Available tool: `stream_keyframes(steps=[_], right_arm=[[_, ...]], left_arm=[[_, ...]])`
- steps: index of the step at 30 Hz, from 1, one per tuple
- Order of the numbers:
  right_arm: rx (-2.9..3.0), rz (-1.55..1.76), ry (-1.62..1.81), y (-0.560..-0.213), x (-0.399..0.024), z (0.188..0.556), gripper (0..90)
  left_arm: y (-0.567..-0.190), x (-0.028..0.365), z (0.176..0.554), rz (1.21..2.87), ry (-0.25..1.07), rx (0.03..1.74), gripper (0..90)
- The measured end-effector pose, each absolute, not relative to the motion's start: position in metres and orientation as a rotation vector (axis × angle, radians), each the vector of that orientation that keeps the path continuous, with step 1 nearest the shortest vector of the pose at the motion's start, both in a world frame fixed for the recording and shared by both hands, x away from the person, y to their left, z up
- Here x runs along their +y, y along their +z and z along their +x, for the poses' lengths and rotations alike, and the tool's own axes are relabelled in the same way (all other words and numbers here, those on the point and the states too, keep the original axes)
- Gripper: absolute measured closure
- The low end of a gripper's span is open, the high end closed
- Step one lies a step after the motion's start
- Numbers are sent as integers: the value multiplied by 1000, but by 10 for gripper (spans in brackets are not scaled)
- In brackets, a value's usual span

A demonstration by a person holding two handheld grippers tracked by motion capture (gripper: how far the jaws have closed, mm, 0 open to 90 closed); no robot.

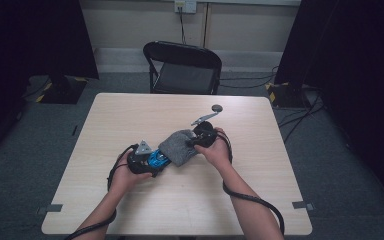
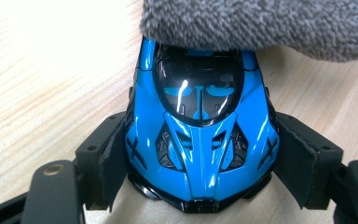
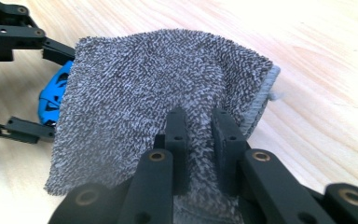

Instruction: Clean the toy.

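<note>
Two grippers met near the middle of the desk (image 1: 130, 105), and we held one in each hand. Our left gripper (image 1: 147, 162) had its jaws clamped on the flanks of a blue toy car (image 2: 200, 135) — the pads (image 2: 114, 156) pressed against both sides of its shiny body, and its far end ran under the edge of a grey cloth (image 3: 140, 107). From the high view the car (image 1: 157, 160) showed as a small blue patch between the left gripper and the cloth (image 1: 179, 146), just in front of our left hand (image 1: 124, 176).

Our right gripper (image 1: 194, 142) had its jaws pinched together on a fold of that cloth; in the right gripper view the two jaws stood close and upright with the fuzzy grey fabric bunched between them. The cloth draped over the car (image 3: 51, 95), so that a little blue peeked out at its left edge, beside the black links of the left gripper (image 3: 14, 84).

Beyond our right hand (image 1: 215, 152) a metal tool with a round end (image 1: 207, 116) lay on the desk, apart from the cloth. Farther back, past the desk, stood a black folding chair (image 1: 182, 67) on the grey floor.
</note>
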State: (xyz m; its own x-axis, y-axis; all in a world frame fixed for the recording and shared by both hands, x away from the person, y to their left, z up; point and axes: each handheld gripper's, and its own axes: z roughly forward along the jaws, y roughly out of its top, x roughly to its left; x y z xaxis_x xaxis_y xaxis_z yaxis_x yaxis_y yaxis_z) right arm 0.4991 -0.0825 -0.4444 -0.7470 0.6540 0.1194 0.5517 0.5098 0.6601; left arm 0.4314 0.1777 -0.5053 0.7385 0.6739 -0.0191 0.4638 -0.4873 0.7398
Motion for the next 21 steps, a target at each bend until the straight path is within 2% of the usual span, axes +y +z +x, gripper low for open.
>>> stream_keyframes(steps=[21], right_arm=[[2550,1155,1041,-454,-116,508,785]], left_arm=[[-505,178,431,2173,353,853,252]])
